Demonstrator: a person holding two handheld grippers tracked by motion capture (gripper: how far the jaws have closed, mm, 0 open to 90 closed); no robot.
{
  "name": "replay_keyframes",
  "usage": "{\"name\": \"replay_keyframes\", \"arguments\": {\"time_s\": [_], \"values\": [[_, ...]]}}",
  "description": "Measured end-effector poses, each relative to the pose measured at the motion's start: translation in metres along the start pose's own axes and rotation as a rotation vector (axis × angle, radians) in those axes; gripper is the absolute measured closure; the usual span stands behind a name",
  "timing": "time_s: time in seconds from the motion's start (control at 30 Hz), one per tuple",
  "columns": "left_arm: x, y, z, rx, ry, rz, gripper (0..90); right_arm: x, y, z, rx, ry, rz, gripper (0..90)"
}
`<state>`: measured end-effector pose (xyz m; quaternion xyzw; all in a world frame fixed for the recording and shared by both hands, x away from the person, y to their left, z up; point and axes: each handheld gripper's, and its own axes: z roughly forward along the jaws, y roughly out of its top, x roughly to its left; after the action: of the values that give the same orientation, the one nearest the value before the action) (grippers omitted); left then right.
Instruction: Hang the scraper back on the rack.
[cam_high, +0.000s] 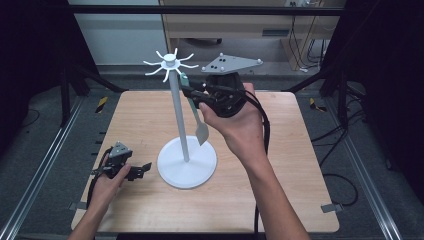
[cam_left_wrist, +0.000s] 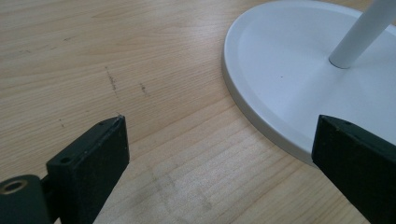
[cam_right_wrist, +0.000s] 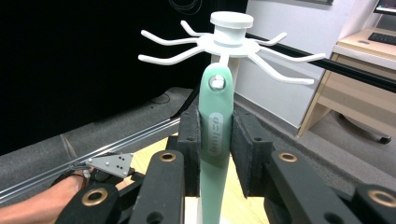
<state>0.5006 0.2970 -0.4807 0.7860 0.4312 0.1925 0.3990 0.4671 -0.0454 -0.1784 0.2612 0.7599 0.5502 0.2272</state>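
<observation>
Mint-green spatula (cam_right_wrist: 215, 135) is clamped by its handle in my right tool (cam_right_wrist: 215, 140), raised beside the white rack (cam_high: 176, 105), its hanging hole just under the hook arms (cam_right_wrist: 261, 58). Judgement: pick-up done; threading the hole onto a hook remains. Left tool (cam_left_wrist: 219, 149) rests released on the desk (cam_high: 295, 150), jaws wide and holding nothing, just beside the rack's base (cam_left_wrist: 285, 79). Hooks stand close together, leaving little clearance; open desk lies all round the base.
</observation>
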Motion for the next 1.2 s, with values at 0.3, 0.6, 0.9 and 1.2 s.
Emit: {"name": "replay_keyframes", "arguments": {"time_s": [0.3,0.6,0.9,1.2], "values": [[0.0,0.0,0.0,0.001,0.0,0.0,3.7,0.0,-0.003,0.002,-0.008,-0.001,0.012,74.0],[0.0,0.0,0.0,0.002,-0.001,0.001,3.7,0.0,-0.004,0.003,-0.015,-0.008,0.01,73.8],[0.0,0.0,0.0,0.002,-0.001,0.001,3.7,-0.001,-0.005,0.003,-0.025,-0.006,0.021,71.9],[0.0,0.0,0.0,0.003,0.0,0.001,3.7,-0.001,-0.008,-0.007,-0.026,-0.015,0.027,70.6]]}}
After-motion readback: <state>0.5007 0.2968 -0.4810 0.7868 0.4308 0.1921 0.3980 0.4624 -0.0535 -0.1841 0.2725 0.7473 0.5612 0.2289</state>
